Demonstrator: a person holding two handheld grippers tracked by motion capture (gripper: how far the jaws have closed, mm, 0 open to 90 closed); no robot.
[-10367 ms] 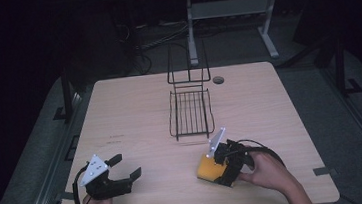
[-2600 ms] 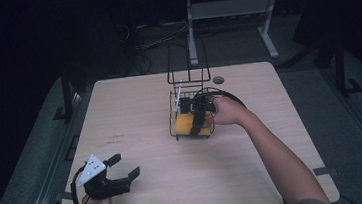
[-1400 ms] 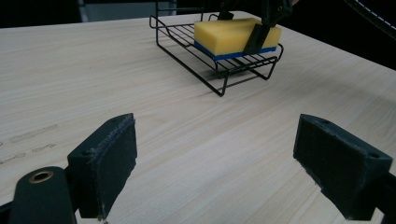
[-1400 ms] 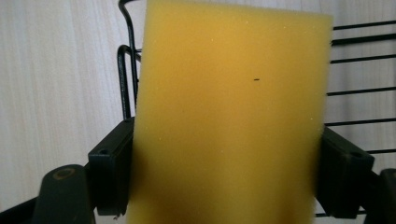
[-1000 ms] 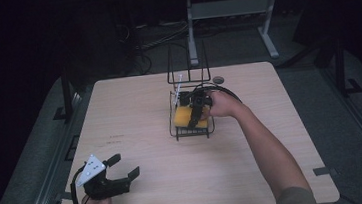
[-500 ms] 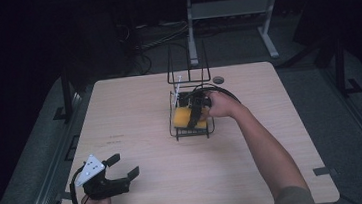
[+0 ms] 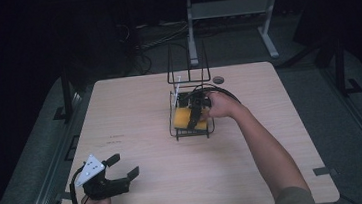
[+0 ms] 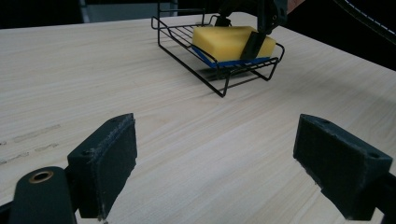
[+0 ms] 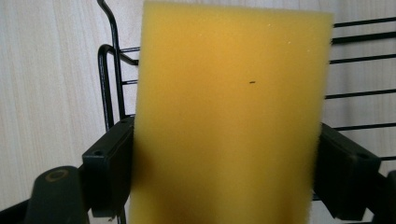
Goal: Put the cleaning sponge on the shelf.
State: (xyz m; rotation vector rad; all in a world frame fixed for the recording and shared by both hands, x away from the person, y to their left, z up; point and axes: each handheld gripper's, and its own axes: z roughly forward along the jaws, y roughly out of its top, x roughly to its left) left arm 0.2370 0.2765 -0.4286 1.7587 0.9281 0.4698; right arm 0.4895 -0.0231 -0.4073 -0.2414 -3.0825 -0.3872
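Inside rack (image 7: 192, 132) rim, jaw-pinched sponge (image 7: 184, 118)

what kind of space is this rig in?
Probably a lab or data-collection studio, not a home: a bare wooden table in a dark room, cables and metal stand legs behind it, and a person working a sponge into a wire rack with a handheld right gripper.

yellow sponge (image 7: 186, 118), blue underside, lying flat in wire rack (image 7: 192, 131).
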